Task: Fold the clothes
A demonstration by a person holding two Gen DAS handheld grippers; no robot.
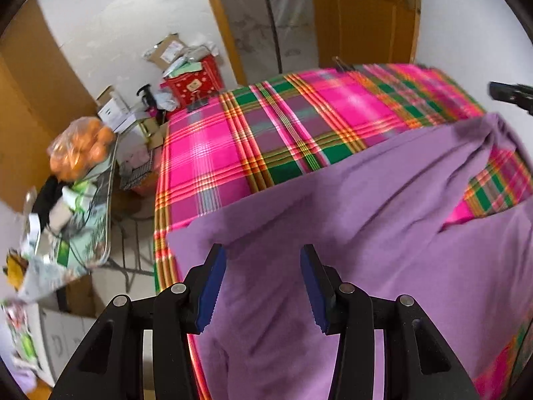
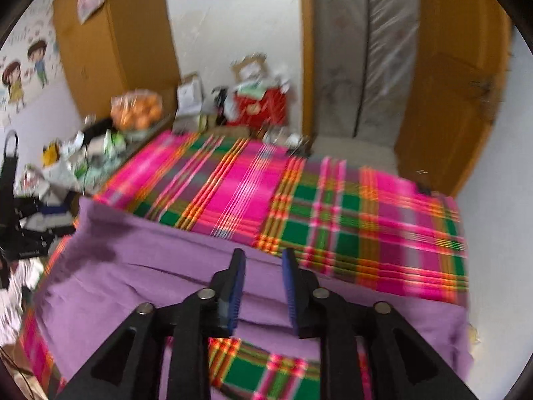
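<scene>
Purple, thin, soft cloth garment (image 1: 383, 233) is lying rumpled across the pink-and-green plaid bed cover (image 1: 266, 133), looking light and limp, best pinched at an edge, while both left tongs (image 1: 263, 286) and right tongs (image 2: 263, 286) are hovering spread, gripping nothing.

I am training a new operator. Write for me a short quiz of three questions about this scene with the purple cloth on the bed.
1. True or false: the left gripper is open above the purple cloth.
2. What covers the bed under the cloth? A) a white sheet B) a plaid cover C) a blue blanket
3. Fill in: the right gripper is ____, with nothing between its fingers.

Key:
1. True.
2. B, the plaid cover in pink and green.
3. Open.
</scene>
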